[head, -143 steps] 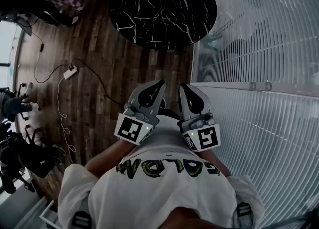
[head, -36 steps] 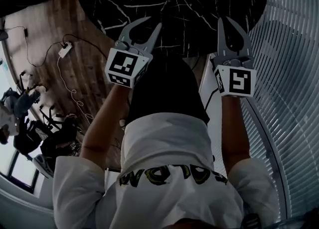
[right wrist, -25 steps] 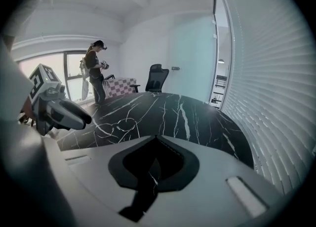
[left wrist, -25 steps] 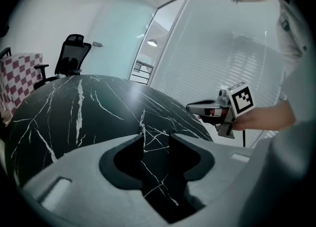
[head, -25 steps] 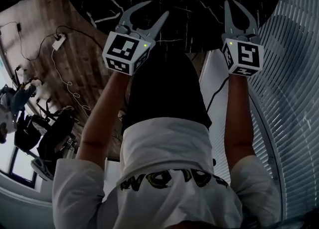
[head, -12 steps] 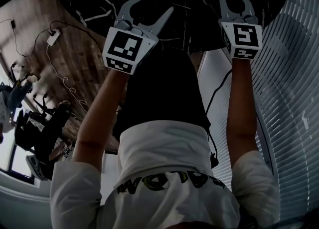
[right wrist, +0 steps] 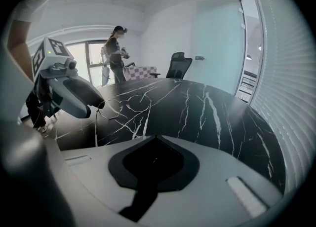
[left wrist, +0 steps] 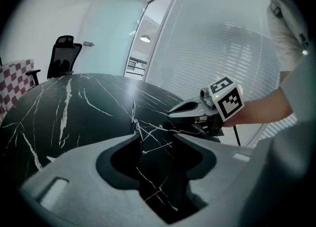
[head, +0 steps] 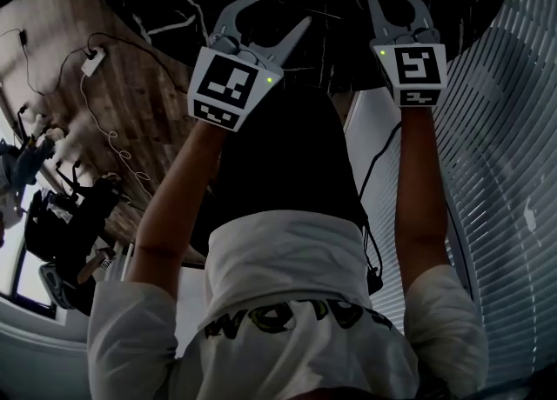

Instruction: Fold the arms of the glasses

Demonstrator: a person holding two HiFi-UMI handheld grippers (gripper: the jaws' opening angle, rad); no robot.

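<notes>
Black table (right wrist: 207, 107) veined white; checked chair (left wrist: 14, 80) red and white; floor (head: 65, 7) brown wood.

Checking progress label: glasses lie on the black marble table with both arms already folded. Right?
Not quite. The glasses do lie on the black marble table, but both arms are unfolded, sticking out from the frame toward the camera. The right gripper view shows it.

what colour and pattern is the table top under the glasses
Black with thin white marble-like veins. The table top shows best in the right gripper view.
</notes>
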